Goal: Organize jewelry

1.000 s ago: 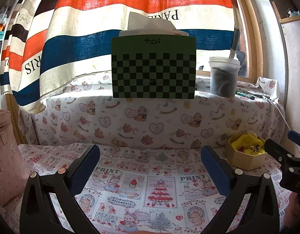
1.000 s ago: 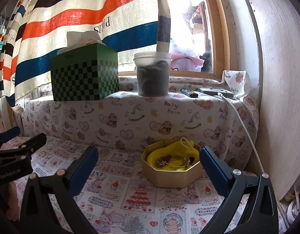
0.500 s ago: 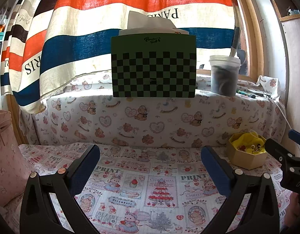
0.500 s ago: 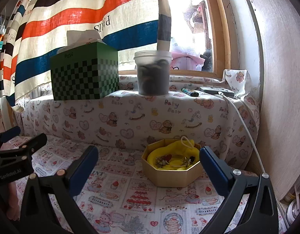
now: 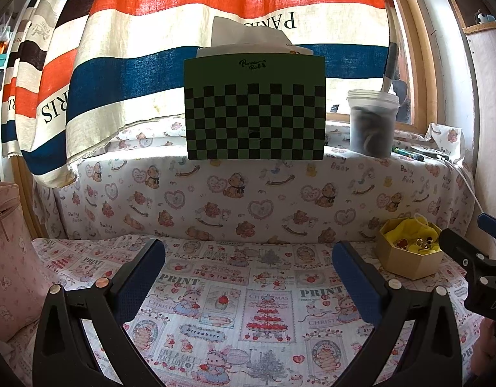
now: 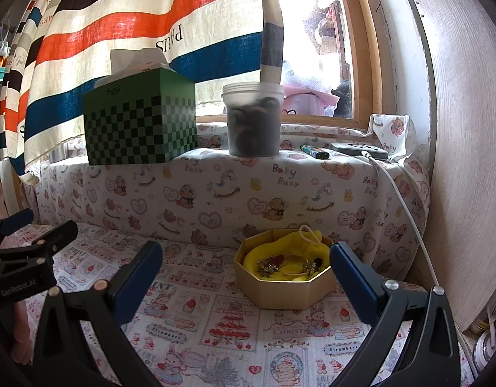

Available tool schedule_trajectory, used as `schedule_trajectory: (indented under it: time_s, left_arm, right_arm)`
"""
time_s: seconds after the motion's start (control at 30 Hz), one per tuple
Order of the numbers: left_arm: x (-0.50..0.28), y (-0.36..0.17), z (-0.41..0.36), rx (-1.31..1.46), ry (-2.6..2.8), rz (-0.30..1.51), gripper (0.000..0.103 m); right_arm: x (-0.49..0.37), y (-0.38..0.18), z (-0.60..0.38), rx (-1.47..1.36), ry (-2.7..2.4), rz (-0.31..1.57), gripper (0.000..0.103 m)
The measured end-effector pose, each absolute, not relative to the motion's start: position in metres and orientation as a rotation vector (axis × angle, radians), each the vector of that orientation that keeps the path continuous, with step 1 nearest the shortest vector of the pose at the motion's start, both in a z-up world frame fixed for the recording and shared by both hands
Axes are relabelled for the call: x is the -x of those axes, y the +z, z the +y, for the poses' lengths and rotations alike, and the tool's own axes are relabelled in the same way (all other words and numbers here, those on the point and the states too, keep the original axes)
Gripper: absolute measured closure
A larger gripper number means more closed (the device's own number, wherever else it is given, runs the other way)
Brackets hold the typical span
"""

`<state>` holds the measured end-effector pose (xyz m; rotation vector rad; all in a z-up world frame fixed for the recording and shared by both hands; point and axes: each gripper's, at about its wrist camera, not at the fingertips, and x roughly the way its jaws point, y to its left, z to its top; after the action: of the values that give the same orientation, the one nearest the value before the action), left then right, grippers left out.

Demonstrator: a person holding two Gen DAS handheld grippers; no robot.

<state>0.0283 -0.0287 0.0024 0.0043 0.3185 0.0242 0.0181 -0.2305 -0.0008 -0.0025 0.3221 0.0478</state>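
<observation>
Printed cotton, patterned with strawberries and Christmas trees, covers the table (image 5: 248, 316) in the left wrist view, where the left gripper (image 5: 248, 264) hangs above it with its blue-padded fingers (image 5: 141, 277) spread wide and nothing between them. To the right of that gripper sits the jewelry box (image 5: 409, 259), an eight-sided tan cardboard tray lined with crumpled yellow cloth; small gold and red pieces lie on the cloth. The black plastic tip of the right gripper (image 5: 473, 258) shows just beside the box, at the frame's right edge. Behind the box rises a ledge draped in teddy-bear fabric, carrying a green checkered tissue box (image 5: 254, 109) and a round, translucent plastic tub (image 5: 372, 122). A coarse striped curtain (image 5: 183, 32) in orange, blue and cream hangs behind the ledge.

From the right wrist view, the right gripper (image 6: 246, 264) is likewise spread apart and holds nothing. The jewelry box (image 6: 280, 290) stands on the table (image 6: 196, 332) between its two padded fingers (image 6: 354, 280), nearer the right one and a little beyond their tips, not touching either. A thin gold bangle, a red heart-shaped piece and a glittering cluster rest on the yellow lining. Left of the box, the left gripper (image 6: 32, 235) juts in. Above the box on the ledge stand the tissue box (image 6: 140, 125) and the tub (image 6: 252, 119), with a white cable (image 6: 406, 200) trailing down the ledge's right end.
</observation>
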Motion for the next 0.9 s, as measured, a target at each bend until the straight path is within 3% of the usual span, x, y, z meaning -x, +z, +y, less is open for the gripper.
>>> schedule_trajectory:
  time_s: [0.9]
  left_arm:
    - [-0.0284, 0.0023, -0.0262, -0.006, 0.029, 0.32, 0.0]
  right_arm:
    - [-0.0187, -0.0008, -0.2305, 0.004, 0.052, 0.323, 0.0]
